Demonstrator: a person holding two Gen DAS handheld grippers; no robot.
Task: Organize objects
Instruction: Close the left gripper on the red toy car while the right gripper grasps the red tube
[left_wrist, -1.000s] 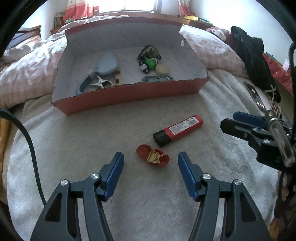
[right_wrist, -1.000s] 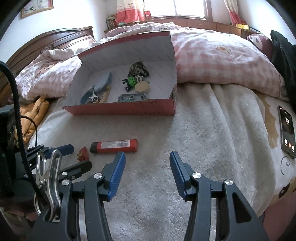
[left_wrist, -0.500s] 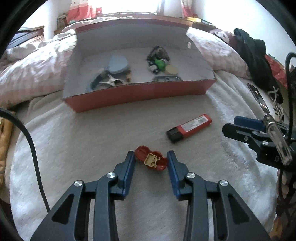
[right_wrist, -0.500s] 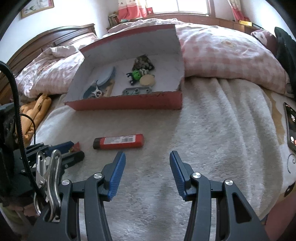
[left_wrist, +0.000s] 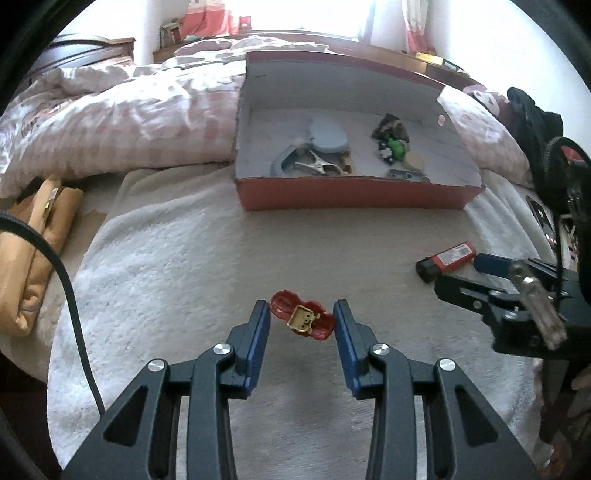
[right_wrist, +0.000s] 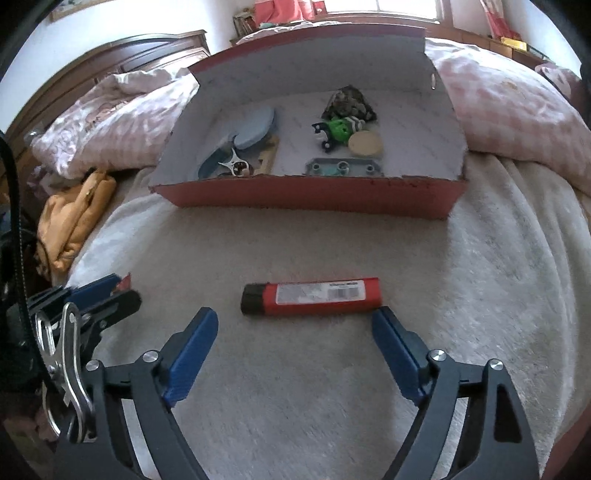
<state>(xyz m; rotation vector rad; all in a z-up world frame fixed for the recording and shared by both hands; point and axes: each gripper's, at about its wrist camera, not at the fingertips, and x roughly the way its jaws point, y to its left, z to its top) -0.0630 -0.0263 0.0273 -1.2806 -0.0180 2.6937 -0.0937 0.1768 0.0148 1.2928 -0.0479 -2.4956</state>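
Red toy car (left_wrist: 302, 320): clamped between the left gripper's (left_wrist: 301, 322) blue fingers.
Right gripper (right_wrist: 294, 334): fingers just sprung wide apart, holding nothing.
Lighter (right_wrist: 311, 296): on the blanket just beyond those fingertips.

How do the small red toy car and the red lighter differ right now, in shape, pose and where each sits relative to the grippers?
The toy car is short, rounded and belly-up, showing a tan underside; the lighter is a long flat bar with a black end and a label. The car is pinched between the left gripper's pads; the lighter lies free on the blanket, just ahead of the wide-open right gripper. Both are red and outside the box.
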